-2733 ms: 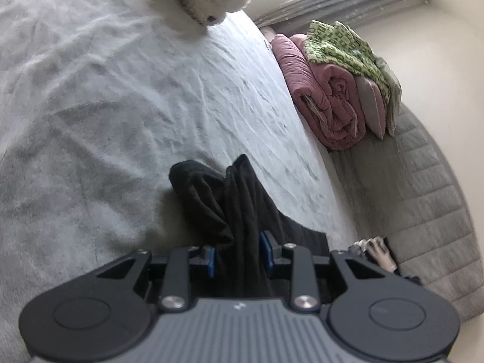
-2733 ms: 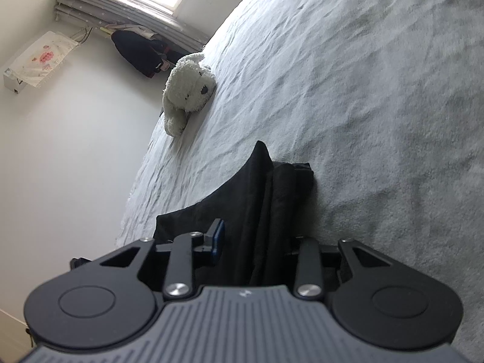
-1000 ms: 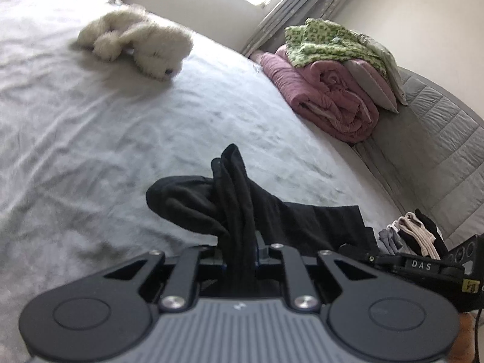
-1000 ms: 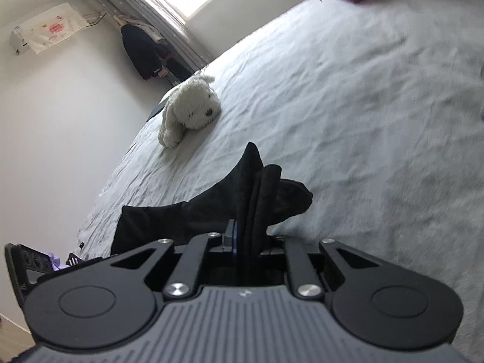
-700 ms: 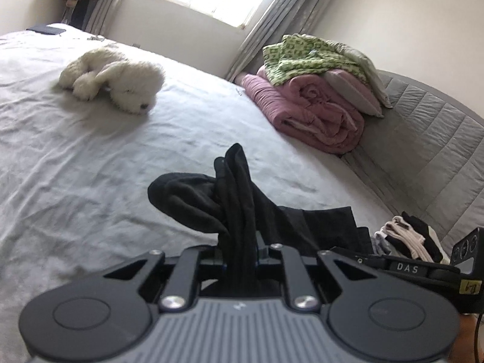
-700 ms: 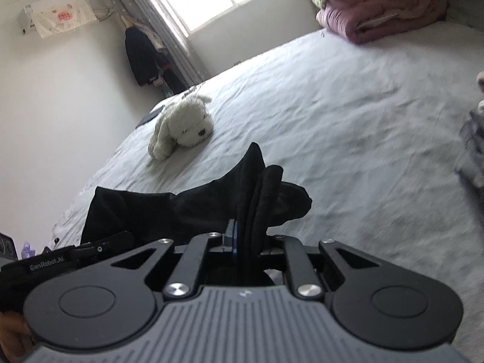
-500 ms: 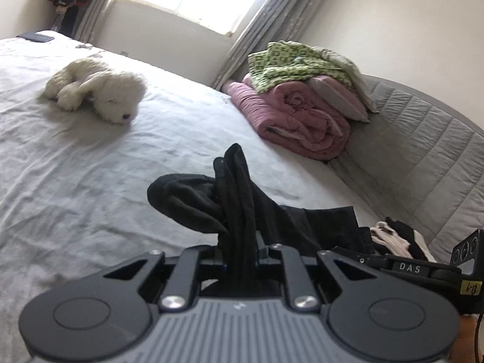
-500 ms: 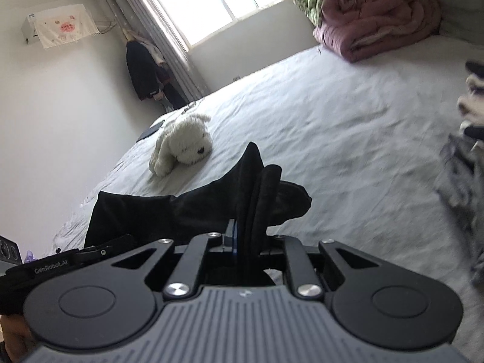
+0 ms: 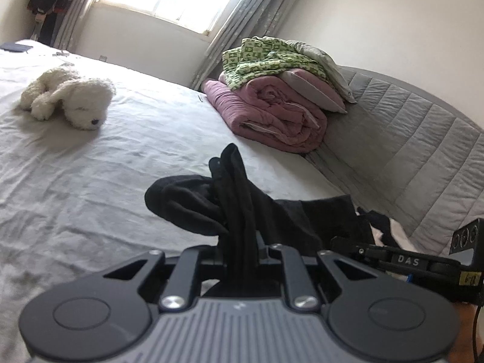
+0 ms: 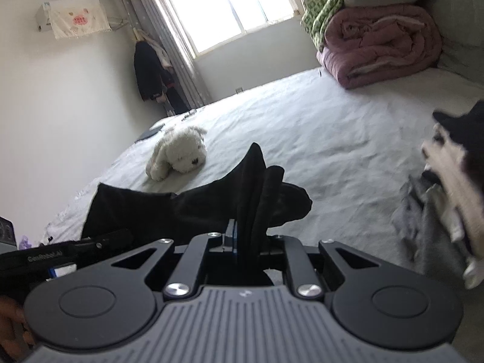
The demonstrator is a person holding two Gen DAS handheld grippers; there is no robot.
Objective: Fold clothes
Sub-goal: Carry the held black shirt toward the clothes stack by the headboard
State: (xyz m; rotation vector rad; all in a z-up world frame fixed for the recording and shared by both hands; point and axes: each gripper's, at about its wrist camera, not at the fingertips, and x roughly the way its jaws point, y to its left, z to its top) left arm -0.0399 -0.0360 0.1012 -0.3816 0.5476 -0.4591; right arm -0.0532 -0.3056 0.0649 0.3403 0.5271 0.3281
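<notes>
Two grippers we hold | left gripper (image 9: pixel 242 246) clamped on bunched black fabric garment (image 9: pixel 211 205) | right gripper (image 10: pixel 249 243) clamped on it too | garment hangs between them above grey wrinkled bedsheet (image 9: pixel 90 175) | blurred clothes pile (image 10: pixel 444 199), perhaps unfolded, at right

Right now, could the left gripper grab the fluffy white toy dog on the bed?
Probably not: the left gripper is shut on the black garment, and the fluffy white toy dog lies far across the bed, though nothing blocks the way.
</notes>
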